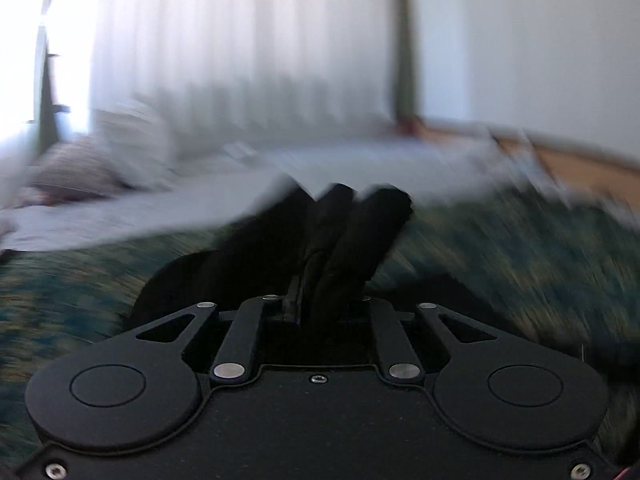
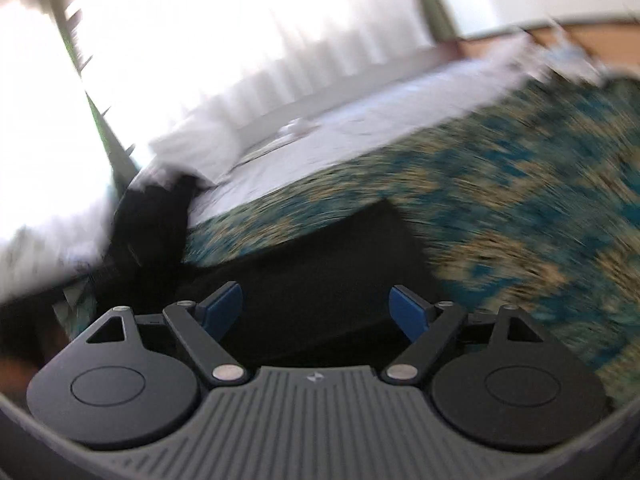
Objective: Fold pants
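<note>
In the left wrist view the black pants are bunched up around my left gripper. Its two fingers stand close together, shut on the dark cloth, which hides the pads. In the right wrist view a flat stretch of the black pants lies on the teal-and-tan patterned bedspread, just ahead of my right gripper. Its blue pads stand wide apart with nothing between them. At the left, a dark mass rises from the pants, too blurred to make out.
Both views are smeared by motion blur. A white sheet covers the far part of the bed, with pillows at the left. White curtains hang behind. A strip of wood-coloured floor lies beyond the bed at the right.
</note>
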Available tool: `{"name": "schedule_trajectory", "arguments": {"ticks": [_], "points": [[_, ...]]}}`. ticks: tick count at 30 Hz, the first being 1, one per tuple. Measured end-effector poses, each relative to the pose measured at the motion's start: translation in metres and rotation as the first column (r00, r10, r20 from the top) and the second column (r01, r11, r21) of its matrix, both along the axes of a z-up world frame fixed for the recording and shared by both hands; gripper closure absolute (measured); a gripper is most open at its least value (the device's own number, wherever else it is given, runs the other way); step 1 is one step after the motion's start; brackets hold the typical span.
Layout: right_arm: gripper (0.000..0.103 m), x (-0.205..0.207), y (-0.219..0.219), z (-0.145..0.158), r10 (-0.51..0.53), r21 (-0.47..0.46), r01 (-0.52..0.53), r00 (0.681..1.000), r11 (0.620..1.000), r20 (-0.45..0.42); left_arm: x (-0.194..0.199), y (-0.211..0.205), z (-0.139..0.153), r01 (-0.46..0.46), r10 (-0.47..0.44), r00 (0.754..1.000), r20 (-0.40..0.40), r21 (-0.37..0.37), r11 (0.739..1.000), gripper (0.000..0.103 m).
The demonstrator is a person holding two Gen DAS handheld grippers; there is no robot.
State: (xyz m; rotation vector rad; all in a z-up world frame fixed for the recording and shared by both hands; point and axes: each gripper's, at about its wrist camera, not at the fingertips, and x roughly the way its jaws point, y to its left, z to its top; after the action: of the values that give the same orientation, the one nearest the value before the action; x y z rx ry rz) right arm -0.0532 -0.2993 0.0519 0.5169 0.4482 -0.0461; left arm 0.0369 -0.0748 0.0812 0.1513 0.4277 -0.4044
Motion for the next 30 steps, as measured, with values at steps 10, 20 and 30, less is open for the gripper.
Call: {"name": "schedule_trajectory", "arguments": {"ticks": [10,20,30], "points": [[0.013,-0.008,-0.028,-0.027,-0.006,0.107,0.009,1.0,0.994,-0.028,-0.06,-0.034,-0.047,0.148,-0.136,0.983,-0.127,0.095,0.984,0.062],[0.013,-0.007,0.037,-0.012,-0.02,-0.144,0.029,0.998,0.989,0.064,-0.078,0.072,-0.002,-0.047,0.047,0.999,-0.023,-0.012,0.999,0.05],[0.023,0.003,0.049,-0.014,-0.114,-0.159,0.115,0.993,0.981,0.01,-0.042,0.096,-0.053,-0.234,0.245,0.966,-0.077,0.131,0.963,0.052]]}}
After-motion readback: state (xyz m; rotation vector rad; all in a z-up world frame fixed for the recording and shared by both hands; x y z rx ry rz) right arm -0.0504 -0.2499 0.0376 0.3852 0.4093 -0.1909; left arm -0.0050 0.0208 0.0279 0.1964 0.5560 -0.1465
